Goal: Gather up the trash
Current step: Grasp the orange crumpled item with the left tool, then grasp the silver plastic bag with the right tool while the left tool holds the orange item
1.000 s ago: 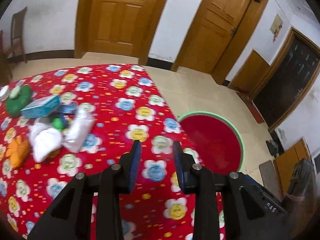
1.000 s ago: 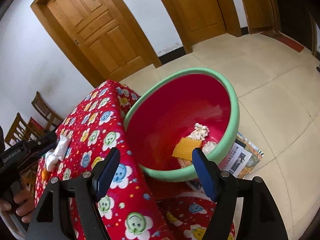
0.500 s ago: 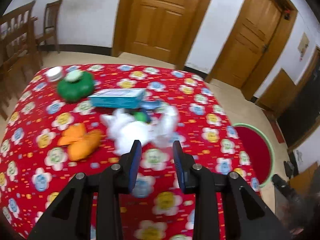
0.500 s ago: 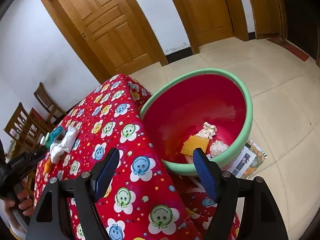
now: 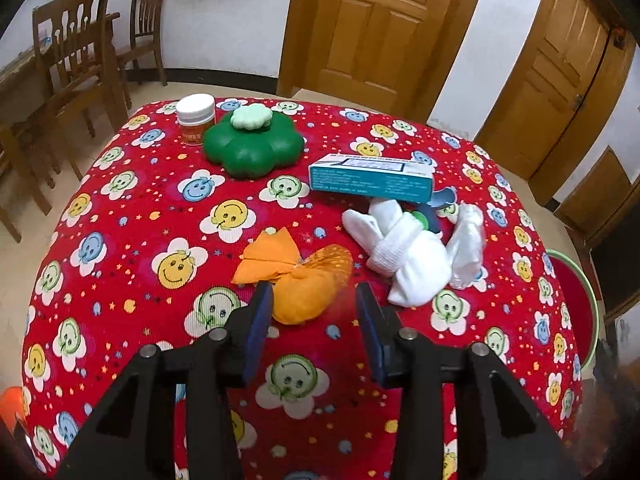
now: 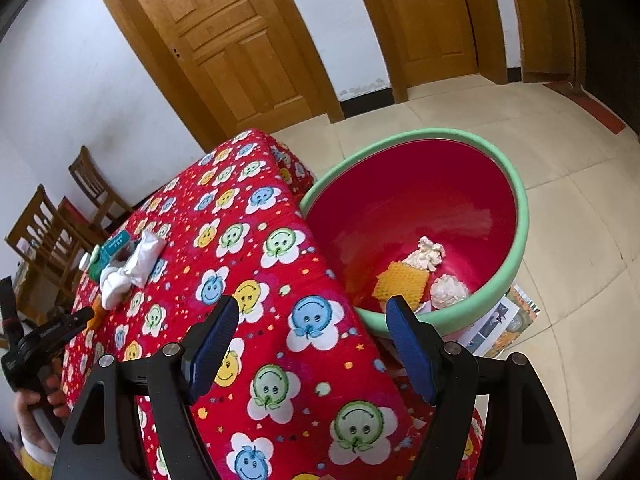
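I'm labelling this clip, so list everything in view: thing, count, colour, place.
jar: 1, white lid, table's far left
flower-shaped container: 1, green, beside jar
box: 1, teal, table middle
white wads: several, near box
orange wrapper: 1, between left fingers, untouched
basin: 1, red, green rim, on floor, holding scraps
tablecloth: 1, red, flowered
chairs: brown, left
doors: brown, behind
left gripper: open, just widened
right gripper: open, empty

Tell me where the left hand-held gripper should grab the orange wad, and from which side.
Grip the orange wad across its rounded bulge, the end nearest the left hand-held gripper, coming down from above on the near side. Its jaws have just been opening, already straddle that bulge and touch nothing yet. The flat paper flaps behind look too thin to pinch securely.
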